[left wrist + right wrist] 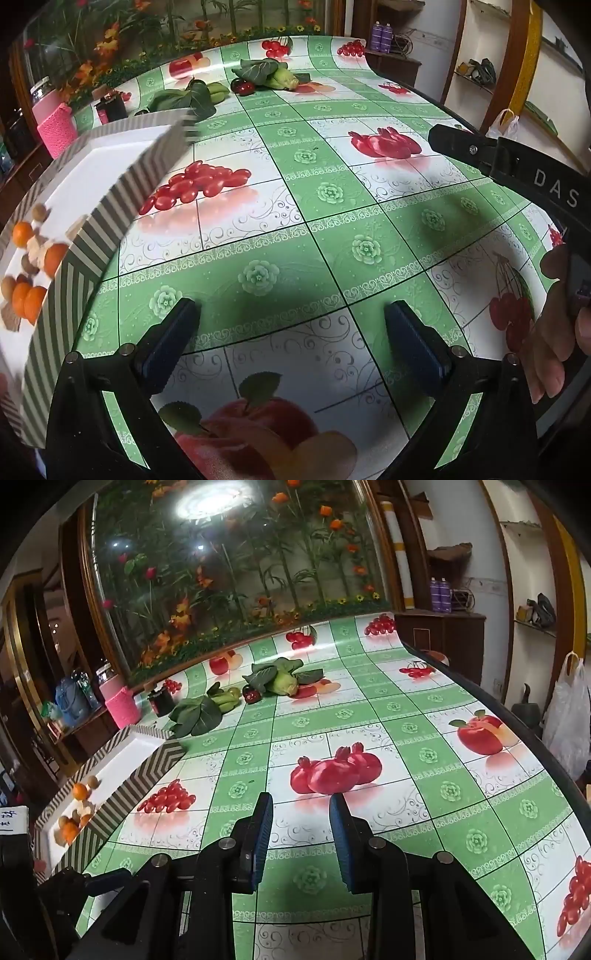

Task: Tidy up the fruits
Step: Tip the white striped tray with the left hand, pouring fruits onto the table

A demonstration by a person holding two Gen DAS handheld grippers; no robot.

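Left wrist: oranges in striped tray

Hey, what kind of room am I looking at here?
Probably a home dining or living room: a table under a glossy green fruit-print tablecloth, a large framed flower-and-bamboo wall picture, and wooden wall shelves with household items.

Black grippers, blue ribbed pads, silver screws, perhaps "DAS" lettering.

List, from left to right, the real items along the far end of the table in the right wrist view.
Pink knitted-sleeve jar → small black container → dark green leaves → dark red glossy fruit → pale green corn cob.
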